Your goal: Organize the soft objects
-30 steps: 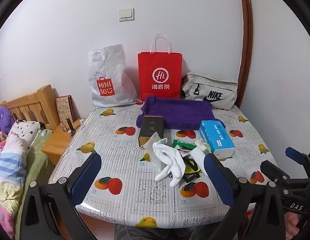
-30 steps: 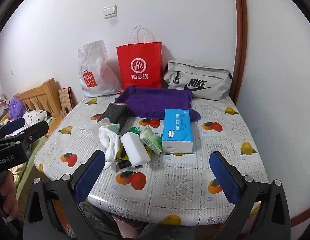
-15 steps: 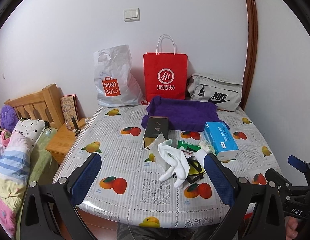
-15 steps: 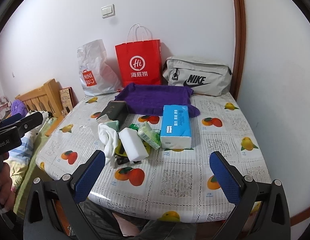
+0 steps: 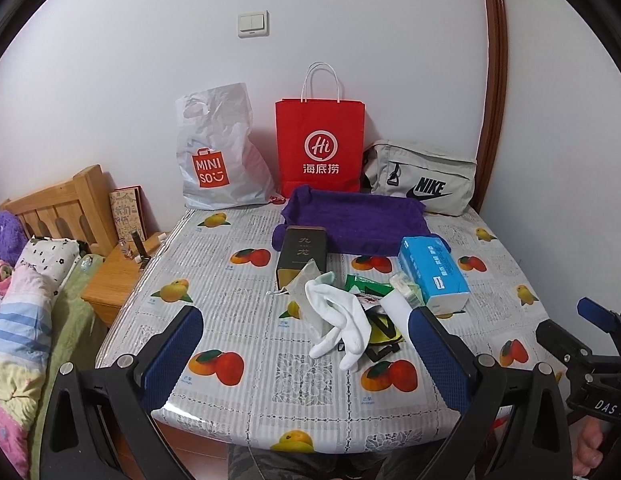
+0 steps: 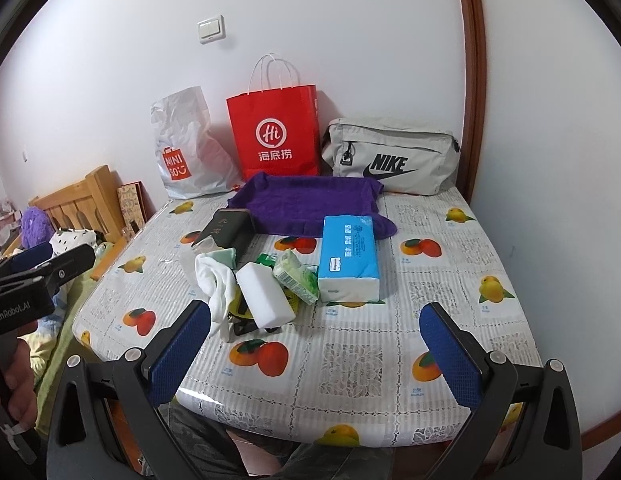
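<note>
A pile lies mid-table: white socks (image 5: 342,320) (image 6: 216,284), a white sponge block (image 6: 264,294), a green tissue pack (image 6: 296,276), a blue tissue pack (image 5: 432,270) (image 6: 348,258), a dark box (image 5: 300,250) (image 6: 230,230) and a clear pouch (image 5: 306,284). A purple towel (image 5: 350,220) (image 6: 306,204) lies behind them. My left gripper (image 5: 306,348) is open and empty above the near table edge, short of the socks. My right gripper (image 6: 316,348) is open and empty, in front of the pile.
A white Miniso bag (image 5: 214,152), a red paper bag (image 5: 320,148) and a grey Nike bag (image 5: 422,178) stand against the back wall. A bed with bedding (image 5: 18,300) and a wooden nightstand (image 5: 110,280) stand left of the fruit-print table (image 5: 246,320).
Both grippers have drawn back and risen slightly, so the table objects look a little farther off. Both stay open and empty.
</note>
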The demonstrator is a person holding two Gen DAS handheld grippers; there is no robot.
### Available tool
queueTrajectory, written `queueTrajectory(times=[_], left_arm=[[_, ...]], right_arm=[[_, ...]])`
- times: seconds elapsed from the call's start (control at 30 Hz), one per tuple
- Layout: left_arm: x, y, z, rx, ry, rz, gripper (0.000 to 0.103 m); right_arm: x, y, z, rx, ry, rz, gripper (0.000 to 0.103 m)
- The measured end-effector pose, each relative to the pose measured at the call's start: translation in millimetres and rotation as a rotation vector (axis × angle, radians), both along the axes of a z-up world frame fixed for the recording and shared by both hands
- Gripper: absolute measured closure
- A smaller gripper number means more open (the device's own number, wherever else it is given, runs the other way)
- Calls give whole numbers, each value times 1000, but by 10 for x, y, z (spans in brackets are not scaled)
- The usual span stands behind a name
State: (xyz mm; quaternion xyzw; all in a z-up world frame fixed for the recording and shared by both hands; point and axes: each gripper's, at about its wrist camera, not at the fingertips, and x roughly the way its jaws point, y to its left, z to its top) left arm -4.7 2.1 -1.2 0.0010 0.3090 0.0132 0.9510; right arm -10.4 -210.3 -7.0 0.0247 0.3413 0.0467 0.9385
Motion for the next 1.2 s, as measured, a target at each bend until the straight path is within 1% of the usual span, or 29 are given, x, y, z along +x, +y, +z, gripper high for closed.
queueTrajectory(times=[1.2], left_arm=[[-12, 73, -47, 2, -3, -9, 0]], right_arm=[[16, 17, 12, 7, 2, -3, 0]])
